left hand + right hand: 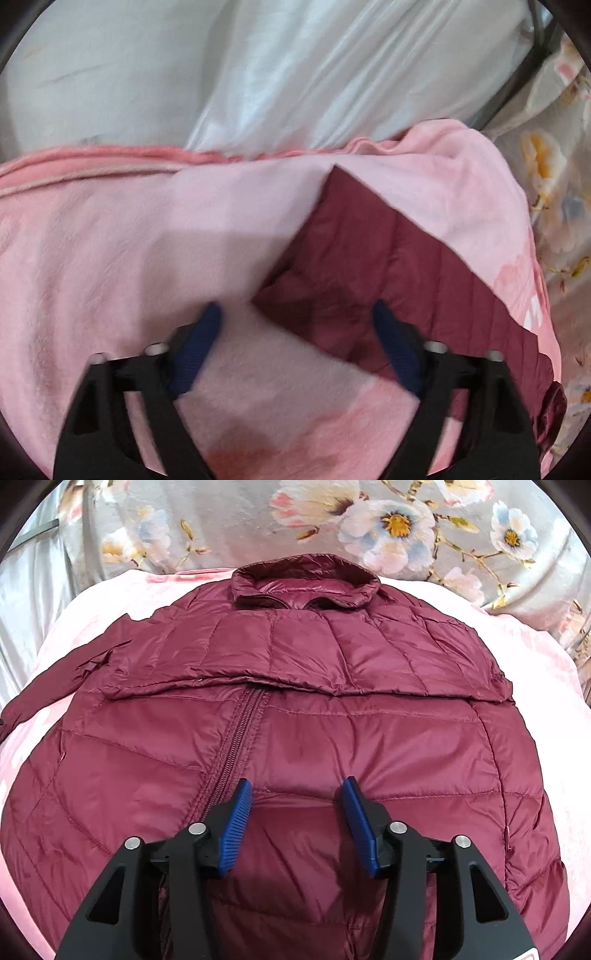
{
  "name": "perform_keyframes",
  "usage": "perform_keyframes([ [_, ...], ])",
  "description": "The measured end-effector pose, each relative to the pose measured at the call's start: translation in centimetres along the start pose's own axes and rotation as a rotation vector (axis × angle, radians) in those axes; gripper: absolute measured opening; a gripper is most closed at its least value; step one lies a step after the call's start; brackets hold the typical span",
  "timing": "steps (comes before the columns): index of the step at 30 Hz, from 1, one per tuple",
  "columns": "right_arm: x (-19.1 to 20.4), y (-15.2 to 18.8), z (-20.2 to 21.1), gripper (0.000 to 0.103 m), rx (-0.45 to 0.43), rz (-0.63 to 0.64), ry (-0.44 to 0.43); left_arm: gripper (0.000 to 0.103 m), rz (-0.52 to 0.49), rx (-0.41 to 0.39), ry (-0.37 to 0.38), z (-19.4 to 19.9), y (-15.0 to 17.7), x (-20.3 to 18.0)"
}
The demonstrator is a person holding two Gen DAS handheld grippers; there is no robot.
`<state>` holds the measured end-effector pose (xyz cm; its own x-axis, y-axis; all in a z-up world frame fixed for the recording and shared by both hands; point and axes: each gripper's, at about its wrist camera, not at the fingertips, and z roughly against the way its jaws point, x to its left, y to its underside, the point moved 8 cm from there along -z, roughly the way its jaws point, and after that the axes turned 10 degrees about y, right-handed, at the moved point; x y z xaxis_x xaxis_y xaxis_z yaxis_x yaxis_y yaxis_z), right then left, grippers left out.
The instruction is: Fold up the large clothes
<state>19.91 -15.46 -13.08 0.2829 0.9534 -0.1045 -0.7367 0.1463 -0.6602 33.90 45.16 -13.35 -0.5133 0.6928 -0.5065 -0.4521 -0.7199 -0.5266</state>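
Pink fleece blanket covers the work surface, soft and slightly rumpled, with a thicker folded hem along its far edge in the left wrist view. Beyond it in that view lies a pale, glossy white sheet creased in long folds, and at the upper right a dark metal bar crosses in front of a grey fabric printed with flowers. That floral cloth, grey with white, pink and yellow blossoms, fills the far side of the right wrist view. Spread on the blanket is the maroon quilted puffer jacket, collar away from the camera, zipper running down its front, one sleeve folded flat across the chest and the other trailing off to the left edge. The right gripper hangs over the jacket's lower front with its blue pads apart and nothing between them. The left gripper is over the blanket beside a corner of the jacket, its fingers likewise spread and empty; this view is motion-blurred.
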Motion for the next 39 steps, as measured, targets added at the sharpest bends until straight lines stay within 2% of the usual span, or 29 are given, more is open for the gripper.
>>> perform_keyframes([
  [1,0.0,0.0,-0.1,0.054,0.002,-0.002,0.001,0.043,-0.018,0.026,0.013,-0.5,0.3,-1.3],
  [2,-0.1,0.0,-0.1,0.055,0.005,-0.004,0.002,0.022,-0.029,0.037,0.024,-1.0,0.0,-1.8],
  [3,-0.2,0.0,-0.2,0.055,0.007,-0.008,0.003,0.006,-0.049,0.048,0.035,-1.1,0.2,-2.9],
  [7,-0.3,0.1,-0.3,0.057,0.01,-0.021,-0.003,0.003,-0.213,0.005,0.094,0.7,0.8,-10.7],
  [11,-0.5,0.0,-0.3,0.057,0.013,-0.041,-0.019,0.003,-0.418,-0.037,0.277,4.9,4.3,-23.3],
  [13,-0.5,0.0,-0.2,0.057,0.011,-0.053,-0.031,0.003,-0.529,-0.033,0.394,7.2,8.0,-30.7],
  [15,-0.8,-0.1,0.0,0.058,0.002,-0.076,-0.046,0.003,-0.609,-0.002,0.484,8.9,12.0,-35.5],
  [16,-1.0,-0.1,0.1,0.058,0.001,-0.089,-0.053,0.003,-0.651,0.032,0.541,9.7,15.0,-38.3],
  [19,-1.5,-0.2,0.3,0.058,-0.005,-0.123,-0.074,0.004,-0.739,0.143,0.612,9.8,22.8,-43.0],
  [22,-2.5,-0.1,0.9,0.063,-0.019,-0.184,-0.105,0.012,-0.781,0.276,0.643,8.4,29.4,-44.2],
  [24,-3.4,0.2,1.1,0.063,-0.014,-0.225,-0.131,0.046,-0.788,0.344,0.635,6.8,32.9,-44.0],
  [26,-4.0,0.2,1.3,0.063,-0.006,-0.232,-0.136,0.058,-0.754,0.361,0.652,6.5,34.2,-42.6],
  [28,-4.7,-0.2,1.7,0.063,-0.007,-0.221,-0.132,0.063,-0.723,0.372,0.677,6.6,33.9,-41.4],
  [31,-5.1,-2.2,2.2,0.065,-0.009,-0.225,-0.174,0.075,-0.656,0.326,0.702,7.4,30.7,-38.9],
  [34,-4.2,-5.3,1.7,0.067,0.0,-0.243,-0.262,0.078,-0.565,0.253,0.64,7.5,26.4,-34.6],
  [37,-2.5,-7.9,0.1,0.067,0.032,-0.272,-0.349,0.078,-0.548,0.236,0.554,6.2,25.0,-31.4],
  [39,-1.3,-9.1,-1.4,0.067,0.055,-0.273,-0.35,0.077,-0.529,0.261,0.525,5.0,25.2,-29.9],
])
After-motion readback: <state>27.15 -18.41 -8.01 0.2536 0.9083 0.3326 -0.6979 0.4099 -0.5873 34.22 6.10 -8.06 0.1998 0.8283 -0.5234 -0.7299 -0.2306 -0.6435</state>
